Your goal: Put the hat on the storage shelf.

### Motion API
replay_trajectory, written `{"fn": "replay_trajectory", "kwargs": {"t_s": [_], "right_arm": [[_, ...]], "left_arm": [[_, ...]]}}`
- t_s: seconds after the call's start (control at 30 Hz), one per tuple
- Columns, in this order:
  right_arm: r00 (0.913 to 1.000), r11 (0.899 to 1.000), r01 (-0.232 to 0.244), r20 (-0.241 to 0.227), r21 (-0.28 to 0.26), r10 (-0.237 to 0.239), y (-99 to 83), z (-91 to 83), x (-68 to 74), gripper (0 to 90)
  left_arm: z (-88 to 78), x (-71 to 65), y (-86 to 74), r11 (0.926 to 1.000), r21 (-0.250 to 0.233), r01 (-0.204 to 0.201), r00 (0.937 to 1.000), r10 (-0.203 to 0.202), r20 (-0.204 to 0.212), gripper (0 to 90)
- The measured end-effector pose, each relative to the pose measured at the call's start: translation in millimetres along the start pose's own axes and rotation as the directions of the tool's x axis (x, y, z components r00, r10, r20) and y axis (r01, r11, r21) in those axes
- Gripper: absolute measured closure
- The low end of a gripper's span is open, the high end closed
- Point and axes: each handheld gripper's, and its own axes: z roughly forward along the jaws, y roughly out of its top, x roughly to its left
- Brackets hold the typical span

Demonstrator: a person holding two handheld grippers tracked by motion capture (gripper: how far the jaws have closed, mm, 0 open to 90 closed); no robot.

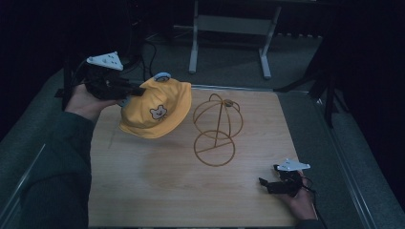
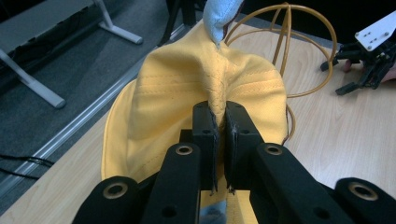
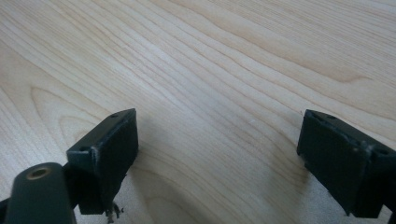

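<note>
Left gripper [image 2: 219, 135] clamping yellow hat [image 2: 187, 93]

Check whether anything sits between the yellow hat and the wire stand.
Nothing visible does. The yellow hat, pinched in the left gripper, hangs just left of the wire stand, with bare table between. The right gripper rests well aside.

Both black two-jaw hand-held grippers, the left gripper [image 1: 136, 90] and the right gripper [image 1: 263, 183], are carrying grey three-cornered plates dotted with small holes; brass-ringed screw holes are showing on the black jaw arms, and a dark green long sleeve [image 1: 57, 167] is covering the person's left forearm
</note>
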Motion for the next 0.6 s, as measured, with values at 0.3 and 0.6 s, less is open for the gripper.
{"fn": "replay_trajectory", "kwargs": {"t_s": [0.3, 0.6], "right_arm": [[1.0, 1.0, 0.0, 0.0, 0.0, 0.0, 0.0, 0.0, 0.0, 12.4], [1.0, 1.0, 0.0, 0.0, 0.0, 0.0, 0.0, 0.0, 0.0, 12.4]], "left_arm": [[-2.9, 0.1, 3.8, 0.999, -0.042, 0.015, 0.9995, -0.013, 0.027, 84.2], [-0.4, 0.9, 14.0, 0.9998, -0.018, 0.011, 0.9995, -0.01, 0.03, 84.2]]}}
